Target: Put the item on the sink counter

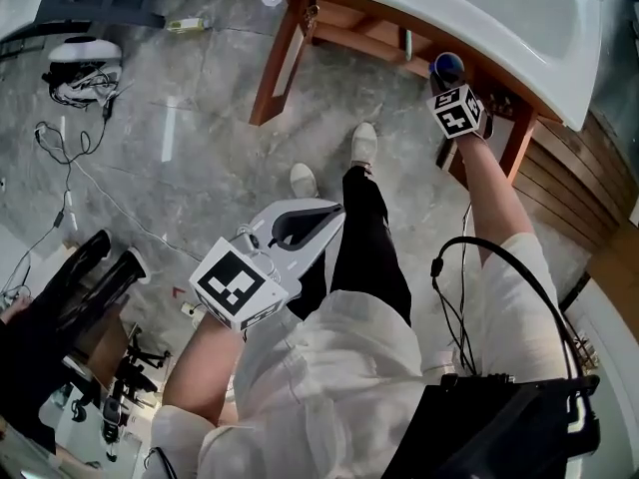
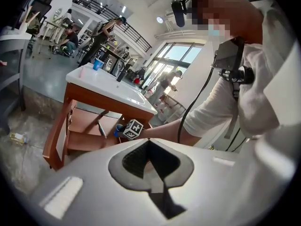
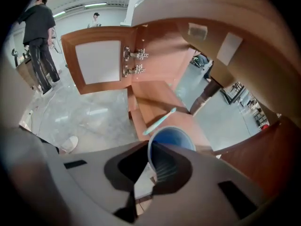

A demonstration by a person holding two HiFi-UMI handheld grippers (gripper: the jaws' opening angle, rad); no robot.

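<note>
A blue cup (image 3: 172,138) is caught by its rim in my right gripper (image 3: 157,160), one finger inside it and one outside. In the head view the blue cup (image 1: 446,66) and right gripper (image 1: 447,80) are just under the white sink counter (image 1: 499,28), at the wooden cabinet's open shelf. A light-blue toothbrush (image 3: 160,121) lies on that shelf beyond the cup. My left gripper (image 1: 329,213) hangs low in front of the person's legs, shut with nothing in it. Its own view shows the left gripper (image 2: 149,145) facing the vanity from afar, with the cup (image 2: 117,130) small beside the right gripper's marker cube.
The cabinet door (image 3: 100,60) stands swung open to the left, over the grey marble floor (image 1: 200,148). A small bottle (image 1: 186,25) and tangled cables (image 1: 82,80) lie on the floor. People stand in the background (image 3: 40,41). The person's shoes (image 1: 364,143) are near the cabinet.
</note>
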